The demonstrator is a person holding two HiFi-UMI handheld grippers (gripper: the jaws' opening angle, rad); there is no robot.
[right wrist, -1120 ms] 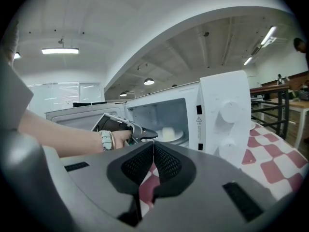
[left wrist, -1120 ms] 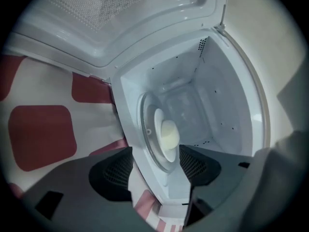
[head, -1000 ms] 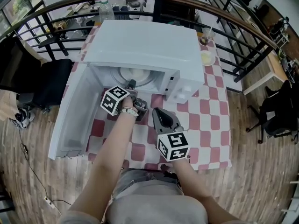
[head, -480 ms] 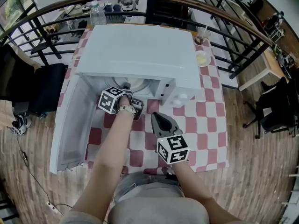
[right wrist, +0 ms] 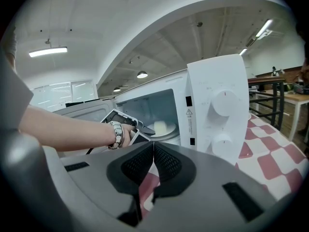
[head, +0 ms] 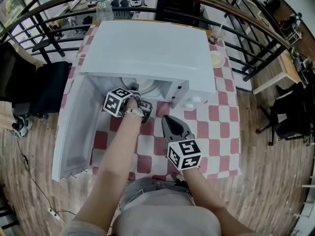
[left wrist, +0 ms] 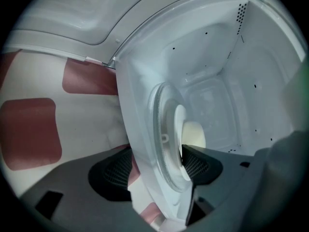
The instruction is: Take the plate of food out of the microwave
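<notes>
Before the plate (left wrist: 179, 122), left tongs (left wrist: 158, 164) (agape).

In the left gripper view one arm of the left tongs (left wrist: 157, 166) is covering the lower edge of the plate (left wrist: 177, 124) and the pale food (left wrist: 194, 133) is blurring past recognition, while in the head view the microwave (head: 147, 48) roof and a marker cube (head: 117, 102) are hiding nearly all of that plate.

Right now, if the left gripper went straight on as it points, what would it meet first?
Probably the rim of the glass turntable inside the microwave, with the plate just beyond; depth is unclear.
</notes>
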